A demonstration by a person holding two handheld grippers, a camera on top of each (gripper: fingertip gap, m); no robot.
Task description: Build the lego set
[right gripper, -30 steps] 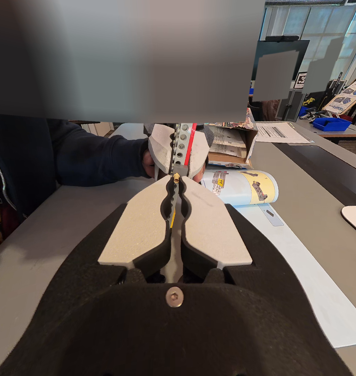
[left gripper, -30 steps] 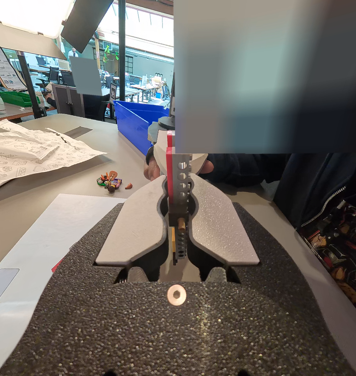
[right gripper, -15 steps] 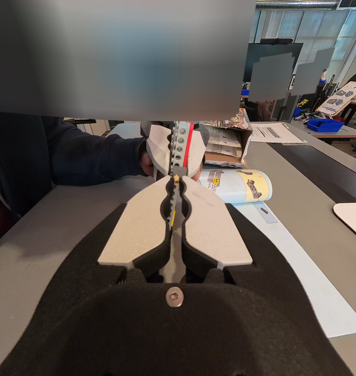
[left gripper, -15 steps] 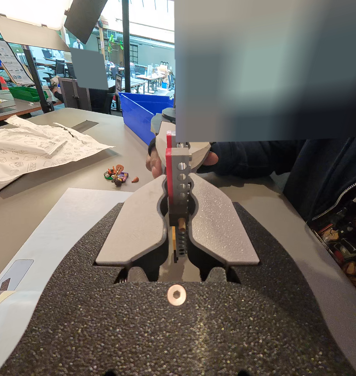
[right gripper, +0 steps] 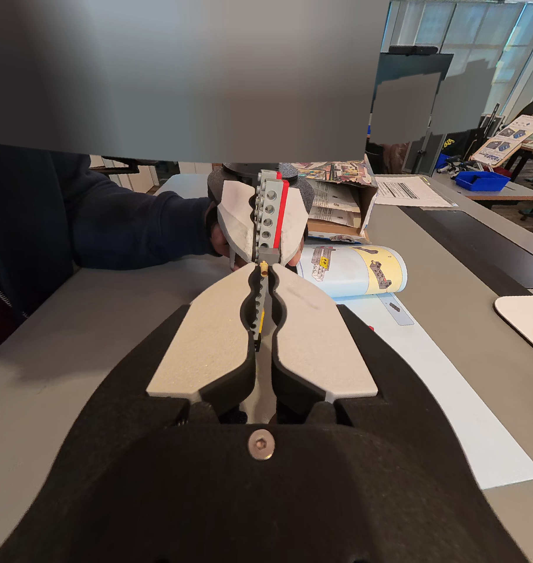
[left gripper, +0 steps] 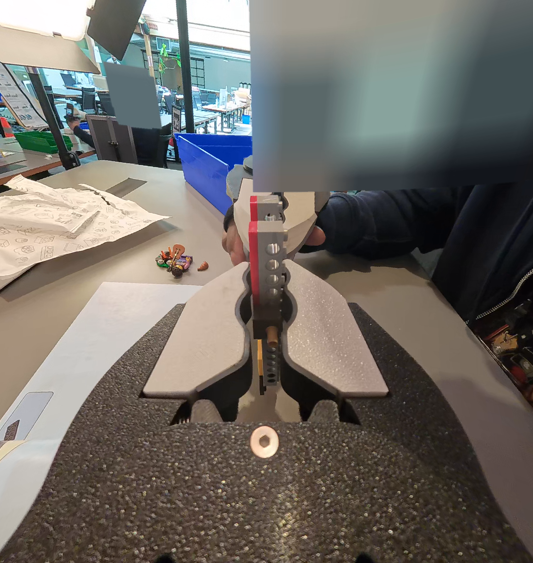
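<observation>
My left gripper (left gripper: 266,274) had its jaws closed on a grey holed brick beam with a red strip (left gripper: 266,259), both fingers pressing its sides; the beam stood upright between them and reached towards the other gripper. My right gripper (right gripper: 263,268) had its jaws nearly shut, pinching a small tan pin (right gripper: 263,268) at the fingertips, and that pin sat right at the dark grey end block (right gripper: 269,254) of the beam. Below the pin, a thin grey holed piece with a yellow edge (right gripper: 259,316) ran down between the right fingers. On the grey surface (left gripper: 61,292) lay a crumpled printed paper bag (left gripper: 54,219), a small heap of coloured bricks (left gripper: 175,259), a blue bin (left gripper: 210,164) and an open instruction booklet (right gripper: 353,269).
</observation>
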